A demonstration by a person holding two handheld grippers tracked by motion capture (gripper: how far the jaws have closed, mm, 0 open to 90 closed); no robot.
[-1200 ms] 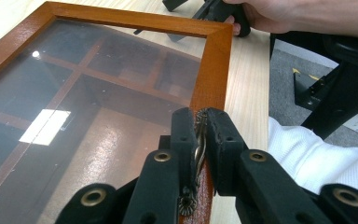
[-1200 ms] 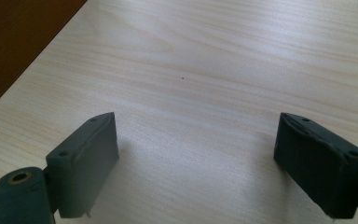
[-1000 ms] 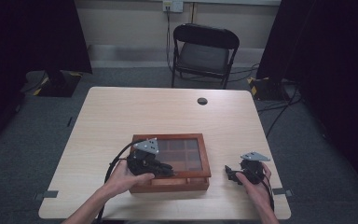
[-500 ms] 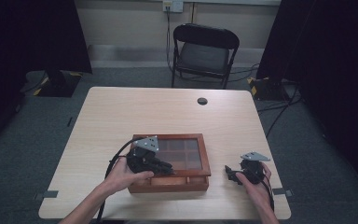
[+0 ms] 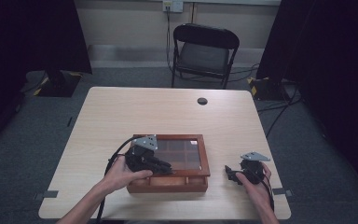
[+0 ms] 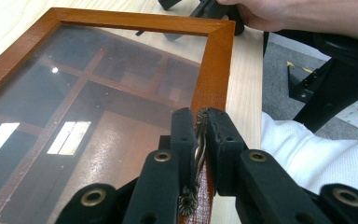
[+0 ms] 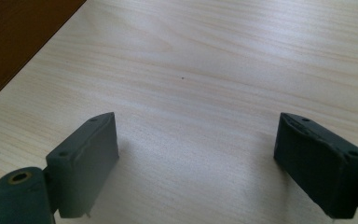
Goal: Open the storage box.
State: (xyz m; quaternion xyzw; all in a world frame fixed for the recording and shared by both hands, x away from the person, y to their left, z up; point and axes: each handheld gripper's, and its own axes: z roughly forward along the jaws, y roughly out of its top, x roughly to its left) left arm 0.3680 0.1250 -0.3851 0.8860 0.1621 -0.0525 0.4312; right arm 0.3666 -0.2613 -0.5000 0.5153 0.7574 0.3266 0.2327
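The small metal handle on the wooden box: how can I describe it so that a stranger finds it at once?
On the table lies a wooden box with a glass lid. At its near edge, the left gripper pinches a small handle. It is twisted brass-coloured metal, unlike the smooth wood around it.

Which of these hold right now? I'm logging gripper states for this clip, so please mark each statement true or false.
1. The left gripper is shut on the brass handle of the wooden display box. True.
2. The right gripper grips the box. False: its jaws stand wide apart over the bare table, holding nothing.
3. The box lid is glass over a grid of compartments. True.
4. A folding chair stands on the table. False: it stands on the floor beyond the table's far edge.
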